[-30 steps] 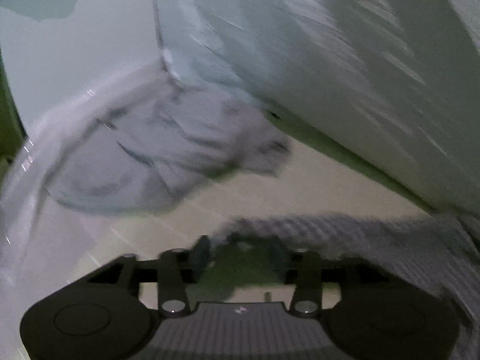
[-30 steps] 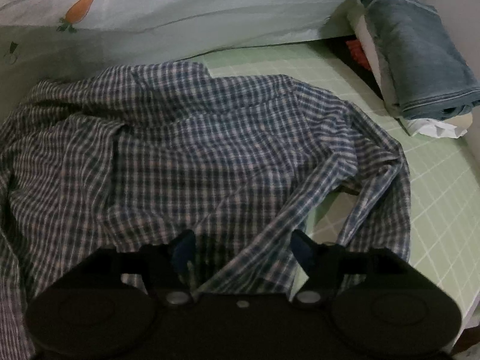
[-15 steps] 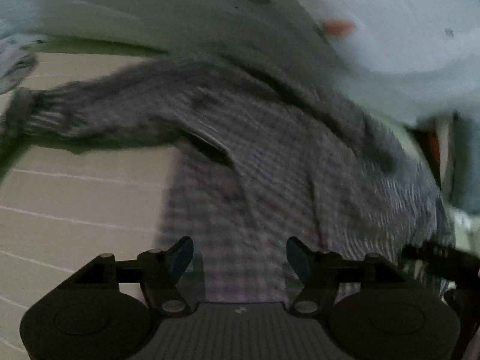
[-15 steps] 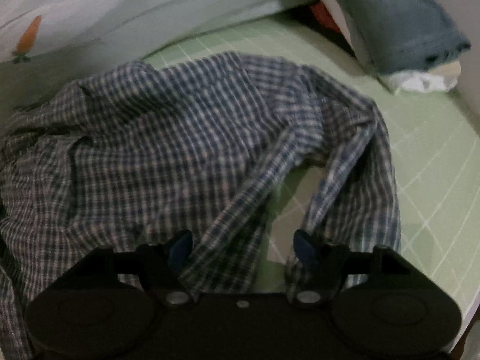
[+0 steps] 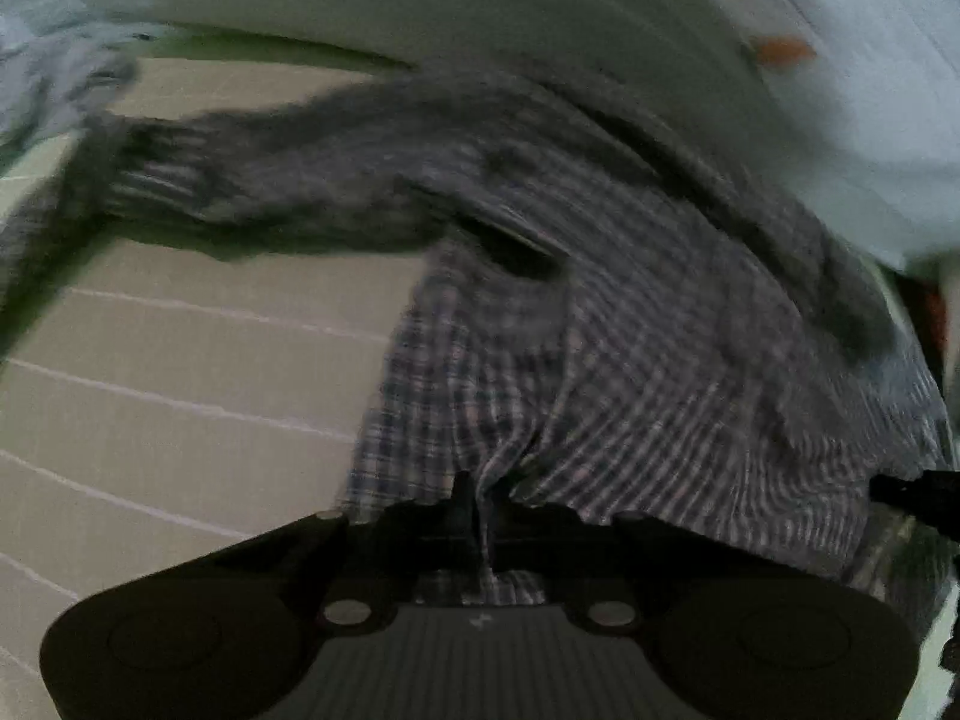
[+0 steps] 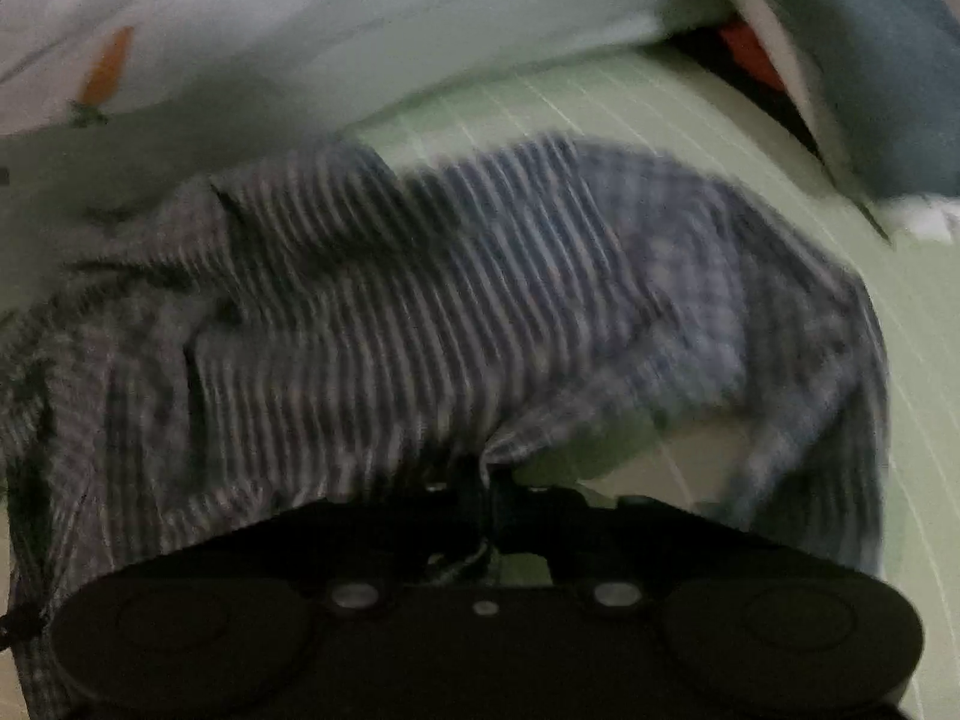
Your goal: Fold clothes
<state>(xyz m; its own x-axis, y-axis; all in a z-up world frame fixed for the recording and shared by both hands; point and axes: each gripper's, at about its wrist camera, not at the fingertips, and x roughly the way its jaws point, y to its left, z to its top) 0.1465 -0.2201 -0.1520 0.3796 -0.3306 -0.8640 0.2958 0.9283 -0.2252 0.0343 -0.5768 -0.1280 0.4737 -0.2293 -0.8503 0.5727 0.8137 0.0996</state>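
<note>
A blue and white checked shirt (image 5: 630, 372) lies crumpled on the green gridded bed sheet (image 5: 180, 372); it also shows in the right wrist view (image 6: 450, 312). My left gripper (image 5: 483, 498) is shut on a pinched fold of the shirt's near hem. My right gripper (image 6: 489, 480) is shut on another fold of the near edge of the shirt. One sleeve (image 5: 252, 180) stretches to the left in the left wrist view. Both views are motion-blurred.
A white quilt with a carrot print (image 6: 108, 69) lies behind the shirt. A folded blue-grey garment (image 6: 870, 60) sits on a stack at the far right. A grey garment (image 5: 54, 78) lies at the far left. The right gripper's body (image 5: 918, 492) shows at the left view's right edge.
Both grippers were open over the shirt's near edge half a second ago; now both have closed on folds of the fabric. The left gripper had swung right from the grey garment.
</note>
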